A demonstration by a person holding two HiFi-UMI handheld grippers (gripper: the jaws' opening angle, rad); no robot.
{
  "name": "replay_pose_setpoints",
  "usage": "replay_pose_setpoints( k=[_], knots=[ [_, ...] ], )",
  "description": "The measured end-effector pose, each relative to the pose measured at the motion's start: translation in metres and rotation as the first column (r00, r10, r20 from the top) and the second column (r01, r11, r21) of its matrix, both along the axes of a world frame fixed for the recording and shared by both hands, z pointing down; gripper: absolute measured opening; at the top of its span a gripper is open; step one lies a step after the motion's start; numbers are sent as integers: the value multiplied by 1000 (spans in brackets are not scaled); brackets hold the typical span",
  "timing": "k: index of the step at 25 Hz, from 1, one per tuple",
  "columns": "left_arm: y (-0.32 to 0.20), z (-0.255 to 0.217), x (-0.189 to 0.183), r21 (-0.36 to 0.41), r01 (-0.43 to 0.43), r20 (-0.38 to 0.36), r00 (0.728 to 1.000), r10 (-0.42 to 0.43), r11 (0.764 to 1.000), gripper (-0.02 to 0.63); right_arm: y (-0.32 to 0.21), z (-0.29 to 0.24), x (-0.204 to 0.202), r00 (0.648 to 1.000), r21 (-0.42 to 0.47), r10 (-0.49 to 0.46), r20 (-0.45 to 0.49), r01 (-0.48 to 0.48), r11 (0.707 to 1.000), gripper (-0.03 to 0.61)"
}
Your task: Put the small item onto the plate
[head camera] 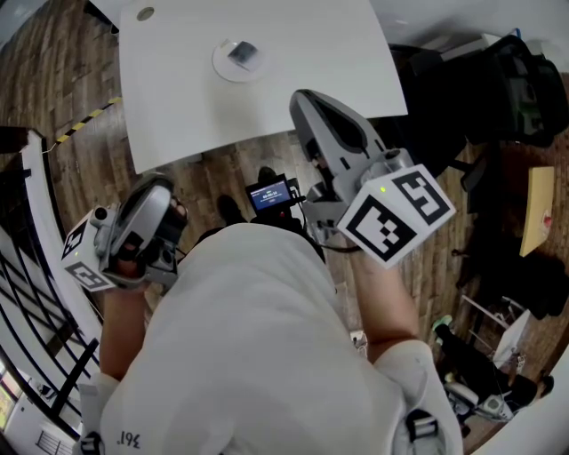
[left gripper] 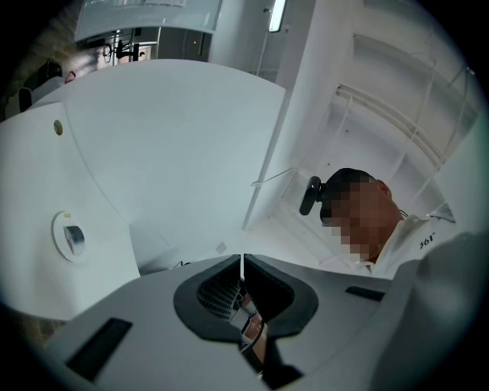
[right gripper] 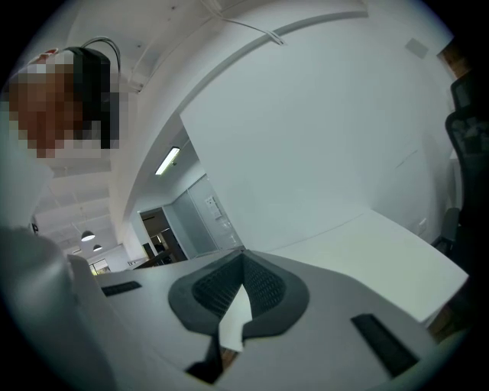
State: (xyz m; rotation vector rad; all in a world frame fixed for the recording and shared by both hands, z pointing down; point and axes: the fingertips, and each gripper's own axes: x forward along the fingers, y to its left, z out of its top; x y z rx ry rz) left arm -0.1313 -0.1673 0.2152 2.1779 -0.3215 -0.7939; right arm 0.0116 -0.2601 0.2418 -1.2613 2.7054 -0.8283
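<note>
A white plate (head camera: 236, 61) sits on the white table (head camera: 293, 80), far from me, and a small grey item (head camera: 242, 53) lies on it. The left gripper view shows the same plate (left gripper: 61, 229) and item (left gripper: 74, 239) at its left edge. Both grippers are held close to the person's body, off the table and over the floor. My left gripper (head camera: 158, 185) is shut with nothing in it, its jaws (left gripper: 241, 258) closed tip to tip. My right gripper (head camera: 304, 96) points toward the table's near edge, also shut and empty (right gripper: 243, 254).
A small round disc (head camera: 145, 13) lies at the table's far left. A black office chair (head camera: 462, 80) stands to the right of the table. A small screen device (head camera: 271, 194) is below on the wood floor, with striped tape (head camera: 84, 120) and a railing (head camera: 36, 293) at the left.
</note>
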Motion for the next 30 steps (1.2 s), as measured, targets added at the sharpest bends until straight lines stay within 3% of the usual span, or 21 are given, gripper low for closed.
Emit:
replay_pose_setpoints(
  k=[17,30],
  knots=[
    [-4,-4,11,-1,5,7,1000,-5,1000,8,-9,-10,-1,999,27,-39,11,38,999,0],
    [-2,3,36,-33,-71,14,997,71,997,8,-16,-2,10,1000,12,-14,14,14,1000,0]
  ],
)
